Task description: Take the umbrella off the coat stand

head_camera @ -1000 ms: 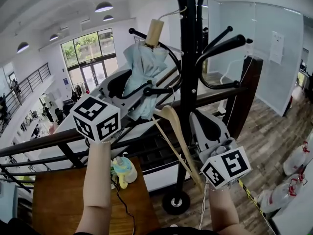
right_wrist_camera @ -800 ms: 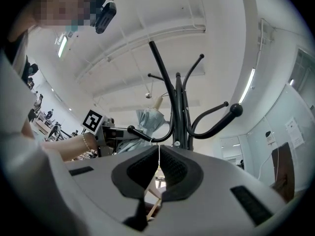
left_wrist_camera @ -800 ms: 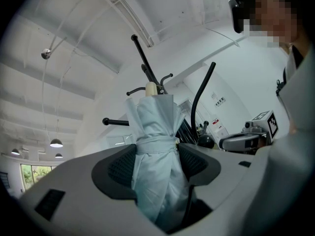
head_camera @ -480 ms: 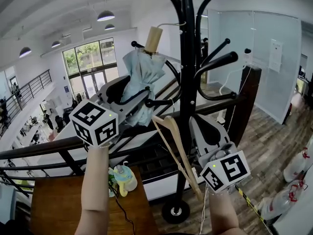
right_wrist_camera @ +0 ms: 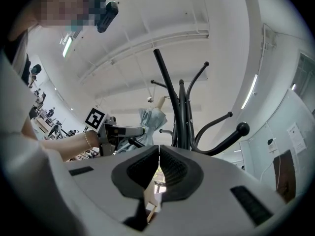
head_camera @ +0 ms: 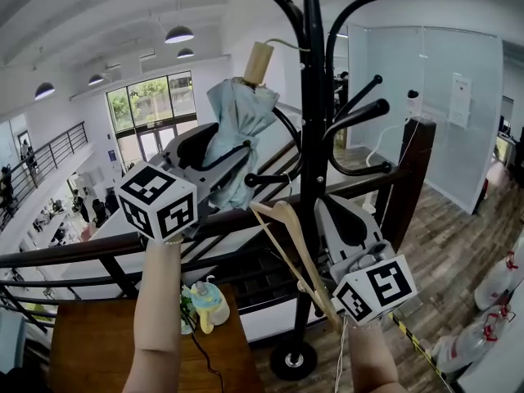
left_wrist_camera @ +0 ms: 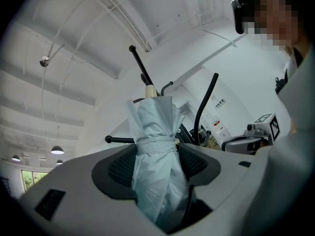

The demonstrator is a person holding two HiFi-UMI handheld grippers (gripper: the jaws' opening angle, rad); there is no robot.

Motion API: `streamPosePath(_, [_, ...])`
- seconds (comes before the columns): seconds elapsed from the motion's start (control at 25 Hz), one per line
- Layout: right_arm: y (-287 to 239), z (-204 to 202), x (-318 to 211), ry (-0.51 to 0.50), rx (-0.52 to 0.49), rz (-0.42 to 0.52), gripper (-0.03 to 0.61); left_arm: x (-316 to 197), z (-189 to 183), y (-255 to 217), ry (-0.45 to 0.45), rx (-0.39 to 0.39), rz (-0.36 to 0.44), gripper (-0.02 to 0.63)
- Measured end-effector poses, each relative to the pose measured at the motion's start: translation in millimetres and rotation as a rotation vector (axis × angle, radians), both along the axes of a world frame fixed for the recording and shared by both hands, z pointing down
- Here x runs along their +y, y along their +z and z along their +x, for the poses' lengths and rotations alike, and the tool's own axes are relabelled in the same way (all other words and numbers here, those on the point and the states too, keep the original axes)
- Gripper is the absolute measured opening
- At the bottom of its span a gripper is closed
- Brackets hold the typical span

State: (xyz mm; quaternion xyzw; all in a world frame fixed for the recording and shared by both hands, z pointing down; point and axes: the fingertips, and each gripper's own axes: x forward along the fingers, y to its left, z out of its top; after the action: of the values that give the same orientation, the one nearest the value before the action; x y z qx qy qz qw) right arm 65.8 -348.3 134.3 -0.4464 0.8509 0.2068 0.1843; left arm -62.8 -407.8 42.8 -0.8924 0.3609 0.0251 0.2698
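Note:
A folded light-blue umbrella (head_camera: 233, 129) with a wooden handle (head_camera: 258, 62) stands upright against the black coat stand (head_camera: 312, 137), beside its left hooks. My left gripper (head_camera: 225, 150) is shut on the umbrella's cloth; in the left gripper view both pads press on the umbrella (left_wrist_camera: 155, 156) at its strap. My right gripper (head_camera: 340, 211) sits lower, right of the pole, shut on a wooden hanger (head_camera: 299, 252) that slants down past it. A strip of that hanger (right_wrist_camera: 150, 200) shows between the nearly closed pads of the right gripper (right_wrist_camera: 158, 156). The umbrella (right_wrist_camera: 150, 119) and the stand (right_wrist_camera: 170, 102) show beyond.
A dark railing (head_camera: 74, 248) runs behind the stand over an open atrium. Below lie a wooden table (head_camera: 98, 334) with a small pastel toy (head_camera: 205, 301), the stand's round base (head_camera: 293, 359), and white bags (head_camera: 495, 281) on the floor at right. Curved hooks (head_camera: 368, 113) jut right.
My left gripper has risen a little with the umbrella in it. The right gripper keeps its grip on the hanger and has barely shifted.

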Motion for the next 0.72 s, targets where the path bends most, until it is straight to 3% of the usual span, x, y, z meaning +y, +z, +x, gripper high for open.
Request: streamPosePath(0.72, [-2.8,-3.4,1.0,-0.014,-0.005,0.01,0.029,6.4,7.5,-29.6,-0.01,0.02,0.055,0.272])
